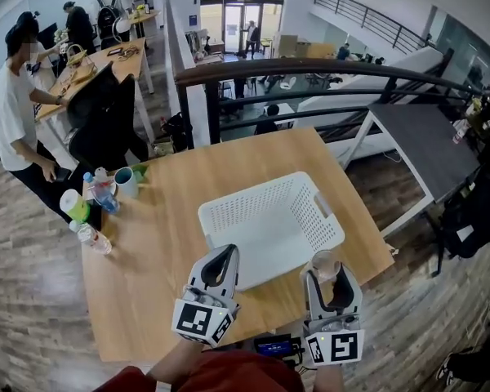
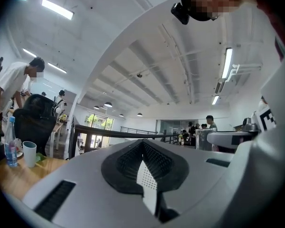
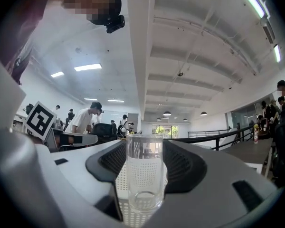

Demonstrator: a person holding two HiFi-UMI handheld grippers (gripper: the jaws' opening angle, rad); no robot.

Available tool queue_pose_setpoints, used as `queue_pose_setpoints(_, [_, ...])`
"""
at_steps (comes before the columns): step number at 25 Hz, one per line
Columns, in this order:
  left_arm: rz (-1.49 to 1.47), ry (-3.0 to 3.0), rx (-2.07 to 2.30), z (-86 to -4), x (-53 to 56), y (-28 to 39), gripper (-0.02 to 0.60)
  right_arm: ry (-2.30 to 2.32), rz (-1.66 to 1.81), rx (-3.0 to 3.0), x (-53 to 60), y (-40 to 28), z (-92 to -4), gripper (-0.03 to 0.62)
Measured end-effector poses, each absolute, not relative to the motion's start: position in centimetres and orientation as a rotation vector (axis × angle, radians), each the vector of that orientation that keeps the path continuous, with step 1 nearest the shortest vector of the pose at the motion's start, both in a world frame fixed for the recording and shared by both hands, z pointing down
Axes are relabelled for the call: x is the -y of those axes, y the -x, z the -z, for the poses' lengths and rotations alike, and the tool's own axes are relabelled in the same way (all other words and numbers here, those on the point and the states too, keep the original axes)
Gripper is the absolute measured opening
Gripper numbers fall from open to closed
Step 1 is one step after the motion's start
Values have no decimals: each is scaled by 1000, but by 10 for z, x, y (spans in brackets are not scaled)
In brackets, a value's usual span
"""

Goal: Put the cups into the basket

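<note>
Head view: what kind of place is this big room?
Probably an open-plan office or workshop on an upper level: people stand at long desks, a black railing overlooks a lower floor, and the right gripper holds a glass cup beside a white basket.

The white perforated plastic basket point(image 1: 269, 219) sits mid-frame on the light wooden desk point(image 1: 163, 260). Below its lower left corner is the left hand-held gripper point(image 1: 226, 256). At lower right, the right hand-held gripper point(image 1: 325, 269) has the clear glass cup point(image 3: 145, 172) between its jaws. A white mug point(image 1: 125, 181) and a clear plastic bottle point(image 1: 104, 190) stand at the desk's left edge.
</note>
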State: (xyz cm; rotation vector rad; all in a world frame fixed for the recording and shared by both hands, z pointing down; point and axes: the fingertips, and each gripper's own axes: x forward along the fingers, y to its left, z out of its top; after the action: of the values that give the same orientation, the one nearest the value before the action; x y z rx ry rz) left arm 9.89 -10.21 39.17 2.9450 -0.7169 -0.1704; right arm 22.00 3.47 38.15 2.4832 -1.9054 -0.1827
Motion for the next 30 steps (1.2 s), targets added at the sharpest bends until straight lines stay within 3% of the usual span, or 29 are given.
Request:
queue_pose_setpoints(12, [155, -2906, 942, -381, 117, -95, 6, -2330, 194, 2121, 10, -243, -370, 247])
queue_pose_setpoints(30, [165, -2771, 1329, -373, 134, -29, 6, -1875, 231, 2402, 103, -205, -367, 247])
